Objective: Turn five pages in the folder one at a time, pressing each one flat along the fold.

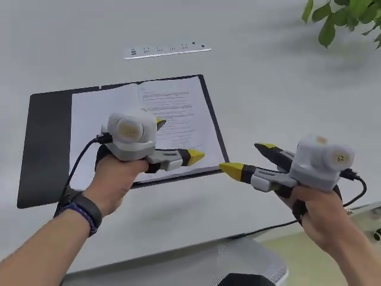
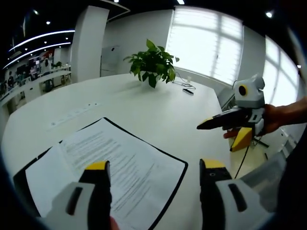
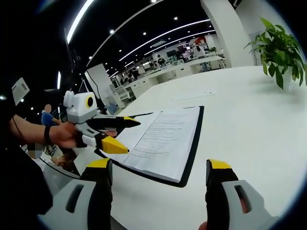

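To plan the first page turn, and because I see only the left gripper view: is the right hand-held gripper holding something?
Observer: No. In the right gripper view the right hand-held gripper has its jaws apart, nothing between them.
Operator: Where is it relative to the open black folder with white printed pages?
Observer: In the head view it is at the folder's near right corner, mostly over the bare white table.
Operator: And the folder's left part, which my view hardly shows?
Observer: A bare black inside cover lies left of the pages.
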Demonstrator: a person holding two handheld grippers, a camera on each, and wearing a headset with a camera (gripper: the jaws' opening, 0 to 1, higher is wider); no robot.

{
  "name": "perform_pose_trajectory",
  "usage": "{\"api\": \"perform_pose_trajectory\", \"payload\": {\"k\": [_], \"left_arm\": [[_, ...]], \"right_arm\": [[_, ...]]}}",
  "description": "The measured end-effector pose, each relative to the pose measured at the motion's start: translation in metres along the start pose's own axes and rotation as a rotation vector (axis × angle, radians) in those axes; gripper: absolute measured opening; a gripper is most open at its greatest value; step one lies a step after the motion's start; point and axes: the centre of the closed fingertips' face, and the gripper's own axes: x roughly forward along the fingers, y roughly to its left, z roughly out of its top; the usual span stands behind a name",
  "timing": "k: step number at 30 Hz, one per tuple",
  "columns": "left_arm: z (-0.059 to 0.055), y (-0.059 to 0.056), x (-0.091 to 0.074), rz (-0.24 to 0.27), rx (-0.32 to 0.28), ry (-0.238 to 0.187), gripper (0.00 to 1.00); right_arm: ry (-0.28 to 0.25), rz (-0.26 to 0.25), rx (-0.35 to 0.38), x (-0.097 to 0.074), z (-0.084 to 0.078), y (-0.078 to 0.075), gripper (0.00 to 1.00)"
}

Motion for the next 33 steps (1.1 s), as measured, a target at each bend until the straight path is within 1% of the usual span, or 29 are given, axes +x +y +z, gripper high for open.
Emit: {"api": "perform_pose_trajectory", "payload": {"k": [4, 7, 9, 11, 14, 18, 20, 22, 25, 26, 27, 28, 33], "left_arm": [[-0.007, -0.004, 0.019, -0.007, -0.001, 0.021, 0.75], [-0.016, -0.005, 0.033, -0.005, -0.001, 0.049, 0.75], [-0.021, -0.007, 0.041, 0.002, 0.017, 0.072, 0.75], [-0.024, -0.010, 0.047, -0.002, 0.015, 0.075, 0.74], [-0.035, -0.010, 0.058, 0.002, 0.014, 0.098, 0.73], [-0.042, -0.010, 0.065, 0.013, 0.021, 0.118, 0.72], [-0.045, -0.007, 0.068, 0.042, 0.013, 0.123, 0.73], [-0.048, -0.007, 0.070, 0.057, 0.013, 0.129, 0.72], [-0.057, -0.005, 0.072, 0.076, 0.030, 0.153, 0.72], [-0.060, -0.003, 0.074, 0.086, 0.050, 0.151, 0.71], [-0.063, -0.001, 0.075, 0.094, 0.083, 0.163, 0.70], [-0.064, 0.000, 0.075, 0.100, 0.102, 0.170, 0.69], [-0.063, 0.003, 0.075, 0.091, 0.090, 0.163, 0.67]], "right_arm": [[0.006, -0.003, 0.012, -0.001, -0.003, -0.004, 0.79], [0.010, -0.007, 0.014, -0.002, -0.005, -0.006, 0.79], [0.016, -0.006, 0.024, -0.003, -0.006, -0.007, 0.78], [0.017, -0.008, 0.038, -0.004, -0.007, -0.009, 0.78], [0.007, -0.007, 0.053, -0.005, -0.006, -0.010, 0.79], [-0.010, -0.009, 0.058, -0.006, -0.003, -0.012, 0.80], [-0.005, -0.011, 0.061, -0.006, -0.004, -0.014, 0.80], [-0.003, -0.012, 0.065, -0.005, -0.005, -0.014, 0.79], [0.000, -0.010, 0.068, -0.004, -0.006, -0.014, 0.79], [0.002, -0.010, 0.067, -0.004, -0.006, -0.014, 0.79], [0.003, -0.011, 0.068, -0.004, -0.006, -0.014, 0.79], [0.002, -0.011, 0.068, -0.003, -0.006, -0.014, 0.80], [0.001, -0.009, 0.069, -0.002, -0.008, -0.015, 0.79]]}}
